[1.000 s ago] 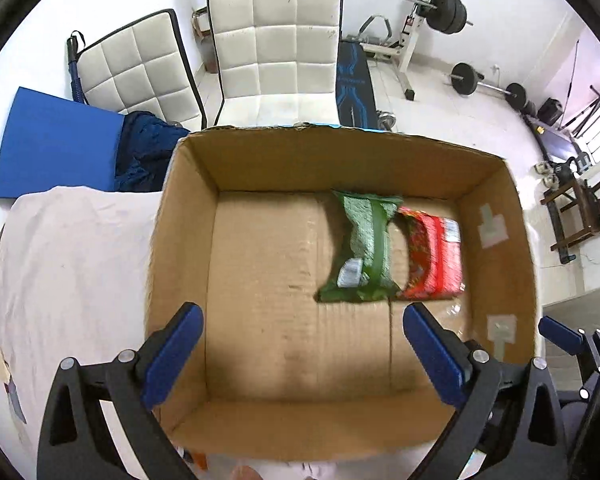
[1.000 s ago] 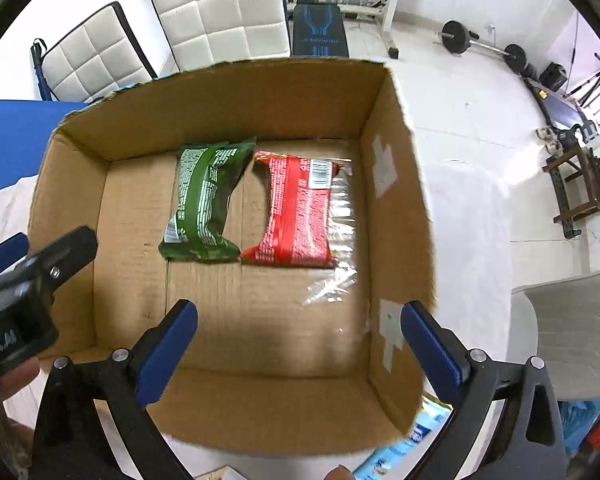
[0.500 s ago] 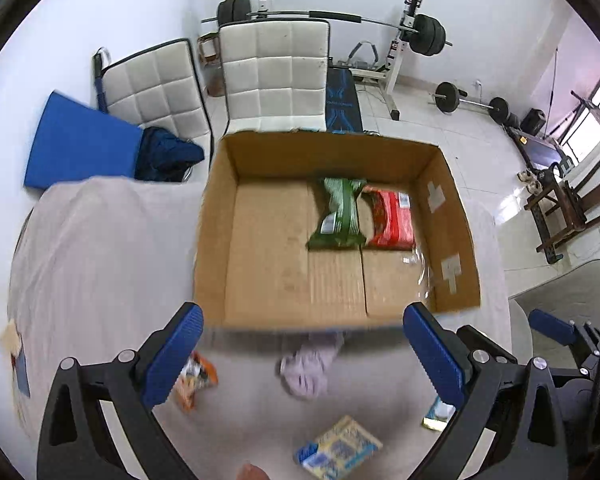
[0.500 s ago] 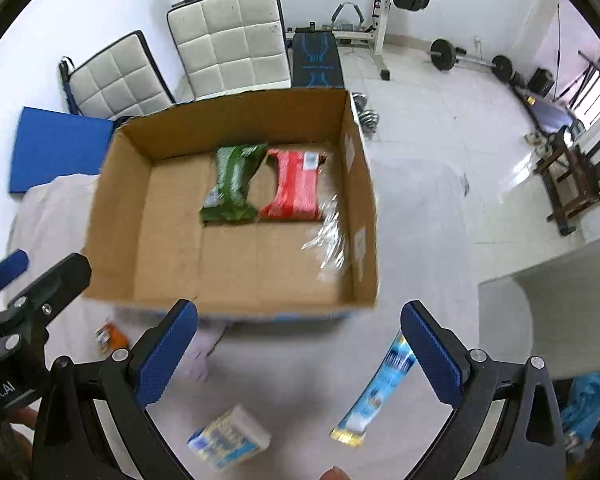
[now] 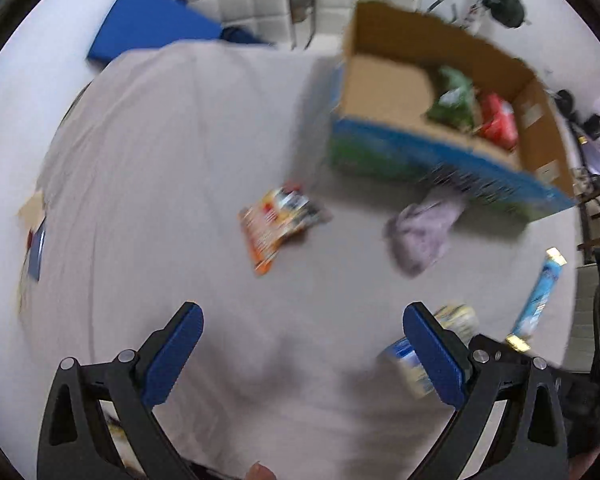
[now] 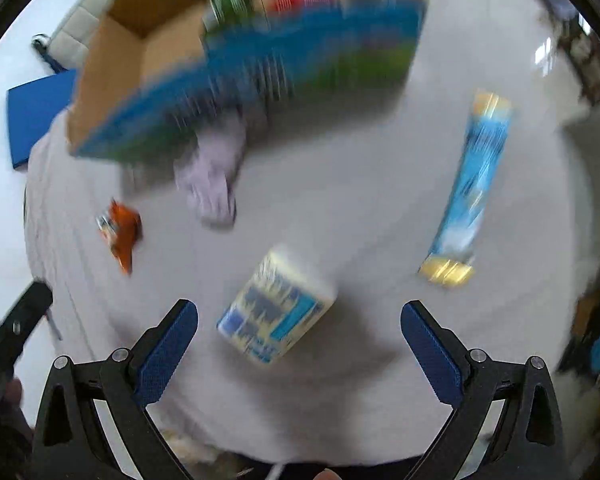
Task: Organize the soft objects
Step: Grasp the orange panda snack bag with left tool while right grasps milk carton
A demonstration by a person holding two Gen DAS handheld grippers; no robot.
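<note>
- The right gripper (image 6: 299,334) hangs released, its blue-padded jaws spread wide and holding nothing.
- Directly ahead of it, between the lines of its two jaws and nearest of all, lies the soft blue-and-cream rectangular packet (image 6: 275,307) on the pale grey cloth-covered table (image 6: 360,380). Its long axis runs diagonally, near-left to far-right, so the jaws would need a slight twist to close across its short side.
- The left gripper (image 5: 303,350) is likewise released and empty; the same packet sits just beside its right jaw, off-centre.
- Farther out: a crumpled lilac cloth (image 6: 214,176), an orange foil snack pouch (image 5: 278,222), and a long light-blue wrapper (image 6: 470,188) to the right.
- Beyond these stands the open cardboard box (image 5: 384,84).
- The right side looks better placed for the packet.
</note>
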